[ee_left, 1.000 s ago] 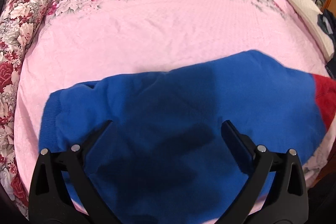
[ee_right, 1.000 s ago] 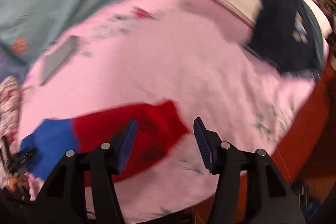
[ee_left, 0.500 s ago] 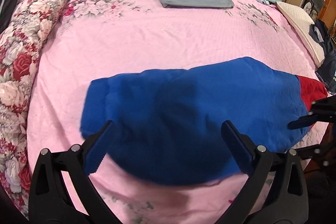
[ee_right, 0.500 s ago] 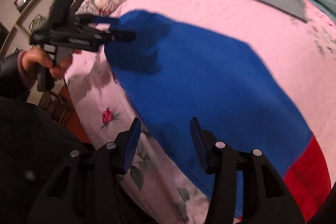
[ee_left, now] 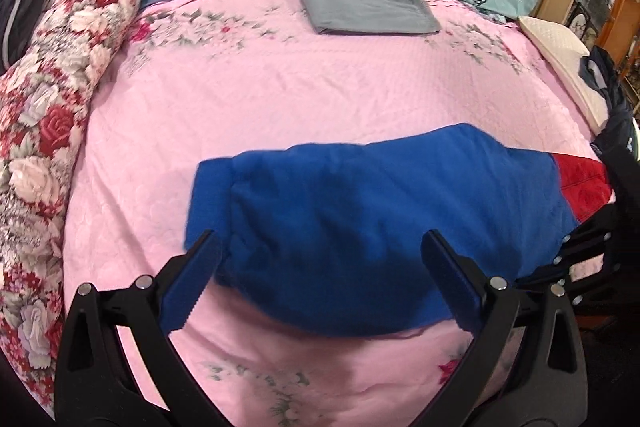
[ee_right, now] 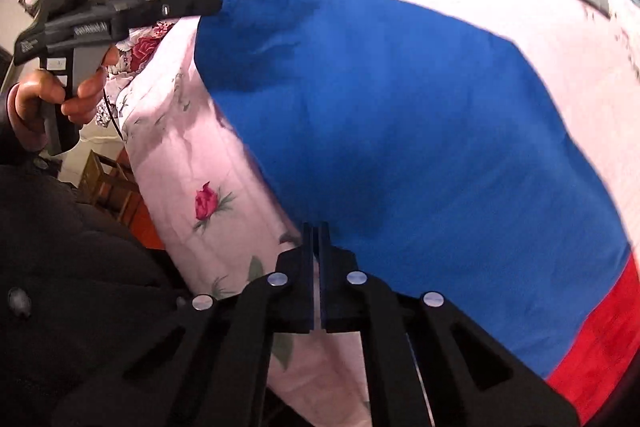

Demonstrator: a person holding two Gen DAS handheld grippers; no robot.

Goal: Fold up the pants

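Note:
Blue pants with a red end lie folded lengthwise across the near part of the pink bed. My left gripper is open and empty, hovering above the pants' near edge toward the waist end. It also shows from the side in the right wrist view. My right gripper is shut, its tips at the near edge of the blue pants; whether cloth is pinched between them I cannot tell. It shows at the right edge of the left wrist view.
A folded grey garment lies at the far side of the pink bedspread. A floral quilt roll runs along the left. A white pillow and dark clothing sit at the right. The bed's front edge is close.
My right gripper has closed at the pants' near edge. My left gripper has pulled back and up, so more of the bed shows; the pants lie as before.

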